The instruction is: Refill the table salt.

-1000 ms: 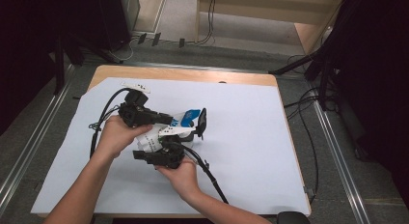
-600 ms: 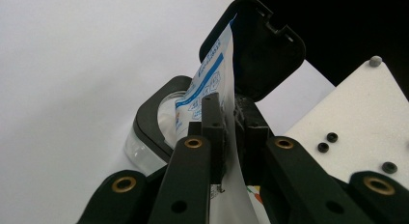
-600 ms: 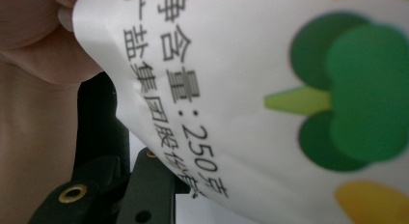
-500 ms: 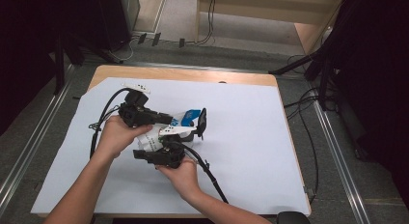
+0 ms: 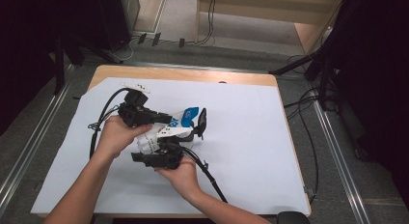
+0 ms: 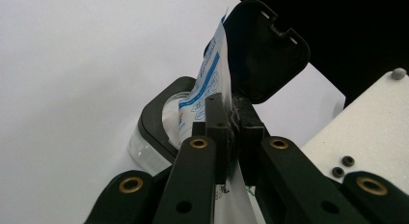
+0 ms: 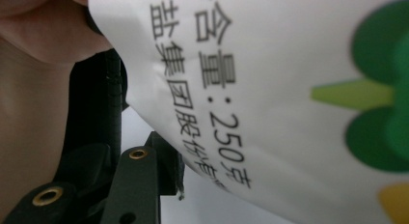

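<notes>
Right claw [image 5: 185, 137] mostly hidden behind bag [image 6: 205, 84], grip unclear, jaws just widening; left claw [image 6: 230, 120] pinching bag over open-lidded container [image 6: 159, 120].

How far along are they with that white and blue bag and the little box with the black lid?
Done: the container stands with its black lid flipped open. In hand: the left gripper is shut on the bag, whose top corner points at the opening. The right gripper, under the bag, has just been opening; its grip cannot be made out. Left, probably: tipping the contents in; none can be seen falling yet.
</notes>
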A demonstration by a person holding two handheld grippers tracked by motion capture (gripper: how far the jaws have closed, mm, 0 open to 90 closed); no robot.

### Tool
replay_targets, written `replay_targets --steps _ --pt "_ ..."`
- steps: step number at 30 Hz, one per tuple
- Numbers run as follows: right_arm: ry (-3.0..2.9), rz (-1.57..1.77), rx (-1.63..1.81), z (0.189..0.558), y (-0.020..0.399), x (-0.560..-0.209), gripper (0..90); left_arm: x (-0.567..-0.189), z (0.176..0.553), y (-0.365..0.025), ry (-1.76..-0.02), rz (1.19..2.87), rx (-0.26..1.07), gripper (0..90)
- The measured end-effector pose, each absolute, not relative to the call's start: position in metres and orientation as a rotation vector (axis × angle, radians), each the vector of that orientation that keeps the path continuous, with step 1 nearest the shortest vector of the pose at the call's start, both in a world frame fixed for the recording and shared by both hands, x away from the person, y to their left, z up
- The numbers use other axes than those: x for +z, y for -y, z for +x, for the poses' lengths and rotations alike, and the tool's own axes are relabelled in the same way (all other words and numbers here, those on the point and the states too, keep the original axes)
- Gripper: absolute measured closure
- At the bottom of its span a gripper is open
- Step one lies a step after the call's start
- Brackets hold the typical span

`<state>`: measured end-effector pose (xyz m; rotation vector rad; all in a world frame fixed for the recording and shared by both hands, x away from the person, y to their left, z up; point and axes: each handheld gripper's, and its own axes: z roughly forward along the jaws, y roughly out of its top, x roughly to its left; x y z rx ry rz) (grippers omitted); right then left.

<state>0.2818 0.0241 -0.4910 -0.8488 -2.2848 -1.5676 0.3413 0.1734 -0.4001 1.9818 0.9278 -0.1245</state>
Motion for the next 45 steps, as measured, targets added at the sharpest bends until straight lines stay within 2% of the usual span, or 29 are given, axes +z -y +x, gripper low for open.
replay_targets --steps 2,6,45 --pt "2.296 -0.850 -1.566 0.2820 -0.0235 -0.4907 62.8 -0.3998 0.3411 -0.1733 -0.928 1.981 -0.123 88.3" --pt "2.279 -0.862 -1.565 0.2836 -0.0218 -0.4900 65.6 -0.3998 0.3410 -0.1732 -0.923 1.977 -0.122 87.2" --pt "2.175 -0.886 -1.573 0.2850 -0.0190 -0.4888 66.5 -0.3992 0.3396 -0.1718 -0.903 1.992 -0.103 83.5"
